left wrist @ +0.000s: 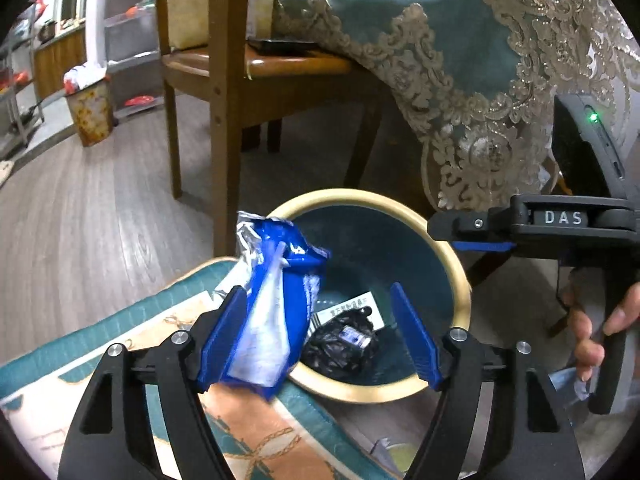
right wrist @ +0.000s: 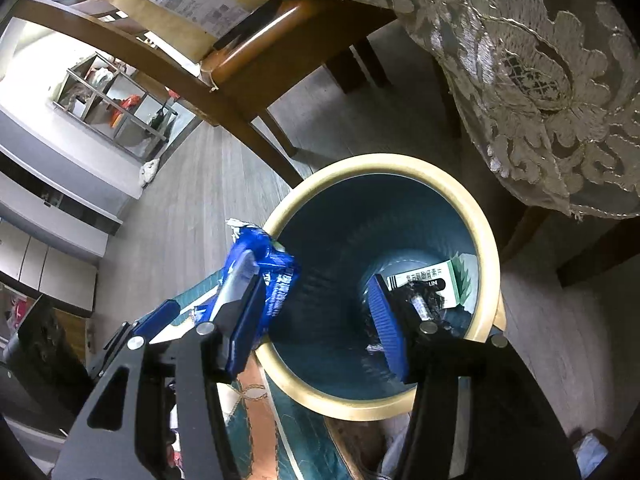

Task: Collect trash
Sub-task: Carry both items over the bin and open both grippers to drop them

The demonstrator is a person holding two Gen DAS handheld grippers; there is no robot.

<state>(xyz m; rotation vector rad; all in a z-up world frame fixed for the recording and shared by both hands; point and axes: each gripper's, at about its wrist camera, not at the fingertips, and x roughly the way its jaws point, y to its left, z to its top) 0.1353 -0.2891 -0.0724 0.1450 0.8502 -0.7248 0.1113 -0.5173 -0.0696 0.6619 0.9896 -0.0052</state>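
Note:
A round bin with a tan rim (left wrist: 460,280) and teal inside stands on the floor below both grippers. At its bottom lie a crumpled black bag (left wrist: 344,344) and a white-and-green box (right wrist: 432,280). My left gripper (left wrist: 316,290) is open over the bin's near-left rim. A crumpled blue-and-white wrapper (left wrist: 276,292) leans on its left finger (left wrist: 224,332), while the right finger (left wrist: 416,340) stands well apart from it. My right gripper (right wrist: 310,268) is open above the bin (right wrist: 488,232) with only the bin's inside between its fingers. The wrapper (right wrist: 276,276) shows just behind its left finger.
A wooden chair (left wrist: 224,92) stands behind the bin, and a teal lace-edged tablecloth (left wrist: 460,80) hangs at the right. A teal-and-orange patterned fabric (left wrist: 248,420) lies under the bin's near side. A second full bin (left wrist: 90,108) sits far left. A hand (left wrist: 592,332) holds the right gripper's handle.

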